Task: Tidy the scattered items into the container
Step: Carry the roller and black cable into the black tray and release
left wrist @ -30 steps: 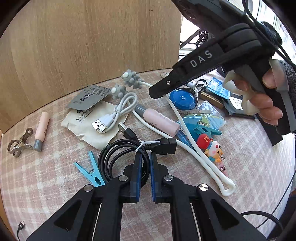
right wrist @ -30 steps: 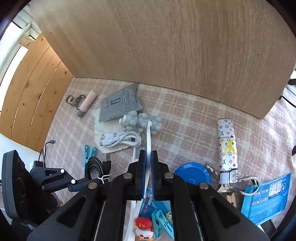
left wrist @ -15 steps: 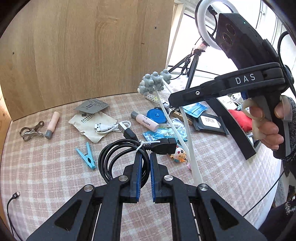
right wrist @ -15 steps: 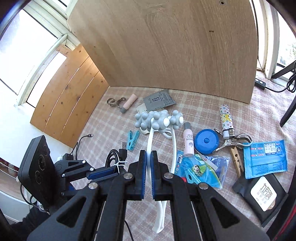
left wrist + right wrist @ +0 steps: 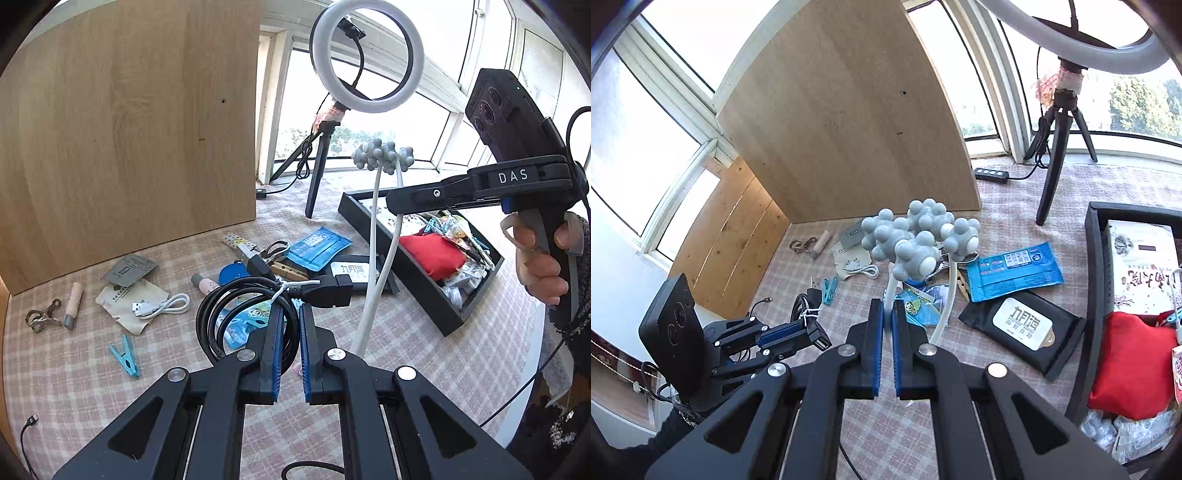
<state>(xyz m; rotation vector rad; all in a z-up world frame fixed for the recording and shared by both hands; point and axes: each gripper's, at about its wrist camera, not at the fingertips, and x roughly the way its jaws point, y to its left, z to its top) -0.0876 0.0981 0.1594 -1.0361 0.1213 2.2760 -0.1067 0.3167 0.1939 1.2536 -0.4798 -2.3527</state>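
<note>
Black rectangular container tray [image 5: 399,254], part-filled: right gripper [image 5: 888,321] clamps white-handled grey-knobbed massager [image 5: 919,240]; left gripper [image 5: 290,328] pinches coiled black cable [image 5: 236,317], both aloft. Carry clear over rim before releasing.

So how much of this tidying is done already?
Partly. The black rectangular tray already holds a red pouch and packets. In hand: left gripper holds a coiled black cable, right gripper a white massager with grey knobs. Clips, wipes and tubes remain on the checked cloth.
</note>
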